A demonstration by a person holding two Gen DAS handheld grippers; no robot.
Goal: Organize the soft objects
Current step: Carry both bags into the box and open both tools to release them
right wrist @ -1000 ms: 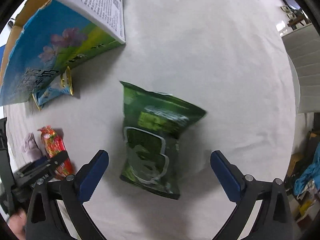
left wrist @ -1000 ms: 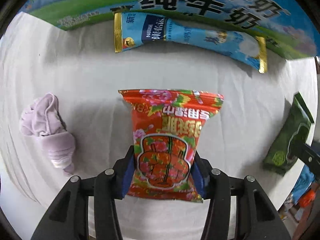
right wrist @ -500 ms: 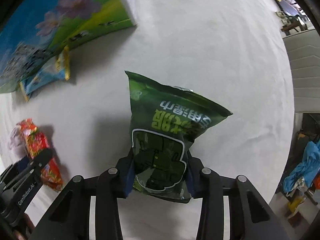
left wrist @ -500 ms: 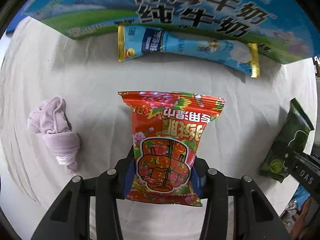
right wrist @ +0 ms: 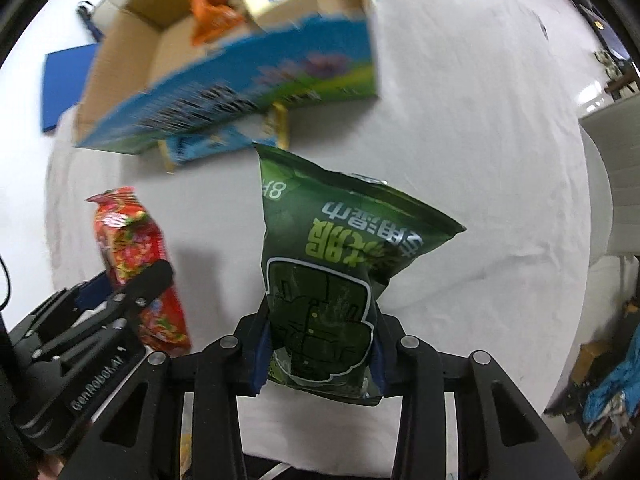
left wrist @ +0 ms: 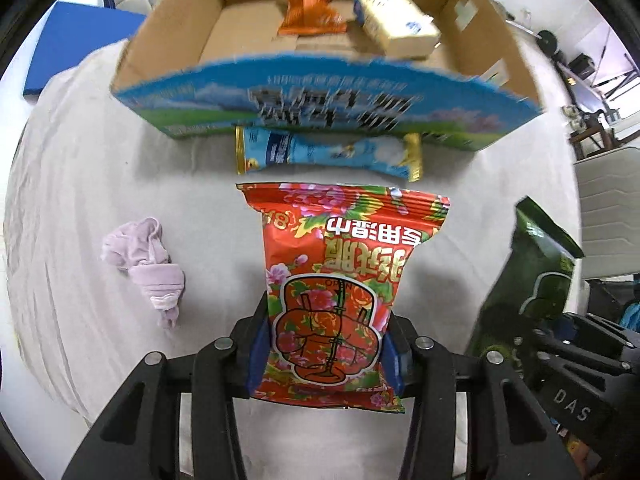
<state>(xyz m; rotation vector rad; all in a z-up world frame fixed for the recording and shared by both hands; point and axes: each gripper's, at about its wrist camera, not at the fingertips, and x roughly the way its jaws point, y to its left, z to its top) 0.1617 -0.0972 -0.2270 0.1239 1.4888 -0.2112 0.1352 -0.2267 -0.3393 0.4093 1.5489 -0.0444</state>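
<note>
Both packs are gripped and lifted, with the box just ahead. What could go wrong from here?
1. Each claw pinches only the bottom end: the left claw on the red wet-wipe pack, the right claw on the green wet-wipe pack. The soft packs may sag or slip.
2. The two claws hang close together and could collide over the cardboard box.
3. The blue sachet and lilac cloth could be overlooked.

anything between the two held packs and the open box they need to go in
Only the box's printed near wall stands between it and the red pack and green pack; both must clear its top edge. The blue packet lies low against that wall, likely below their path.
</note>
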